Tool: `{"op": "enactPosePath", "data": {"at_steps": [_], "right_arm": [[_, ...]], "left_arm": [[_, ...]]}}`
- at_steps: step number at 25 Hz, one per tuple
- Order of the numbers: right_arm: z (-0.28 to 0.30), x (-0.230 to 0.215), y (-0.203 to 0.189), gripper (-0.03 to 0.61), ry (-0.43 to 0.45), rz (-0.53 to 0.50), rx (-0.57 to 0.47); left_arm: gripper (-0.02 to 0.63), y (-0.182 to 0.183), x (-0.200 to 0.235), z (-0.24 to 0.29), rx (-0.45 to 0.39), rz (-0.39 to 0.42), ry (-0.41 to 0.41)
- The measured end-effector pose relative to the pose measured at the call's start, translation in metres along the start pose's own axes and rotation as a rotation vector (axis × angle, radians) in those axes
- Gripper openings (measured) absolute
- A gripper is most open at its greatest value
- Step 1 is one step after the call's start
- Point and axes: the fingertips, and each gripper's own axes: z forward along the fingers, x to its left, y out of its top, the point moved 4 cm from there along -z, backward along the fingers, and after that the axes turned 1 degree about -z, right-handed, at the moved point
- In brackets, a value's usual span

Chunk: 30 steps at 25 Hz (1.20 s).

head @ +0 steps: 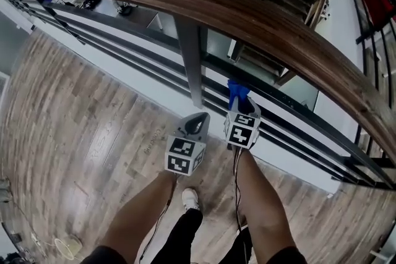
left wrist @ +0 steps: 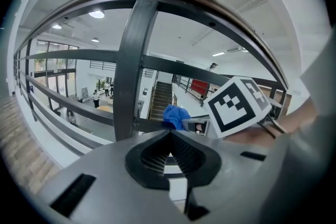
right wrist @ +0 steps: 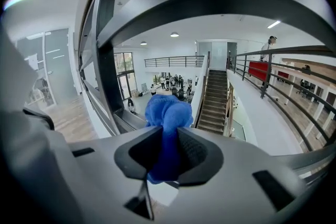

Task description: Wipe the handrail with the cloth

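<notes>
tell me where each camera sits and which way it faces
Head view: on the person's head, looking steeply down past the wooden handrail to the floor; shows both forearms, left gripper and right gripper.
Left gripper view: on the left gripper, facing the railing post along shut, empty jaws; right gripper's cube at right.
Right gripper view: on the right gripper, facing past the railing post toward the stairs; jaws shut on the blue cloth.
Shared: all three show the cloth.

Head view steeply down over handrail (head: 247,15), gripper views close beneath it
</notes>
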Motion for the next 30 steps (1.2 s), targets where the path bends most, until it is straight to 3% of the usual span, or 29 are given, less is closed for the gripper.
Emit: {"op": "enactPosePath", "data": {"at_steps": [30], "right_arm": [[-0.125, -0.262, -0.091, 0.089, -0.155, 0.099, 0.001]], "left_arm": [[0.005, -0.018, -0.239, 0.09, 0.071, 0.027, -0.135]]}}
